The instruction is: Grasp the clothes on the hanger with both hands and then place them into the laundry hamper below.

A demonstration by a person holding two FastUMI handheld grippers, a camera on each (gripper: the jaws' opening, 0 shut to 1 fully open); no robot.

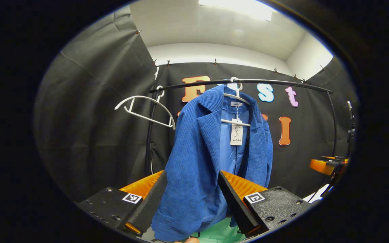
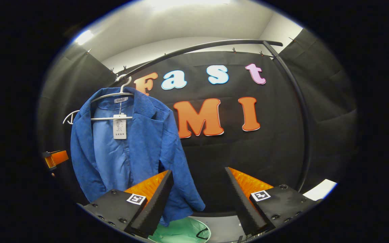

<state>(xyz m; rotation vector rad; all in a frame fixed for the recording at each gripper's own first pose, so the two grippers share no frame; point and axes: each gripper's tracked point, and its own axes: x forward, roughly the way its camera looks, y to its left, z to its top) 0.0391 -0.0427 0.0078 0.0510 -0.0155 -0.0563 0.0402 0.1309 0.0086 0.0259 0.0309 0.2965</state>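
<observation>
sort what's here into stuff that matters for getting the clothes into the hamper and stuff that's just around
For the job:
- blue jacket on its white hanger
- green laundry hamper below it
- left gripper, open, jacket hanging between its fingers
- right gripper, open, off to the jacket's side

Just around:
- empty white hanger
- black clothes rail
- paper tag inside the jacket

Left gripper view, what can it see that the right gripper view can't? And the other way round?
Left gripper view: the spare white hanger in full, and the right tool far off at the edge. Right gripper view: the left tool far off, and the green hamper with its round rim. Both: the blue jacket on its own hanger, the paper tag and the black rail.
</observation>
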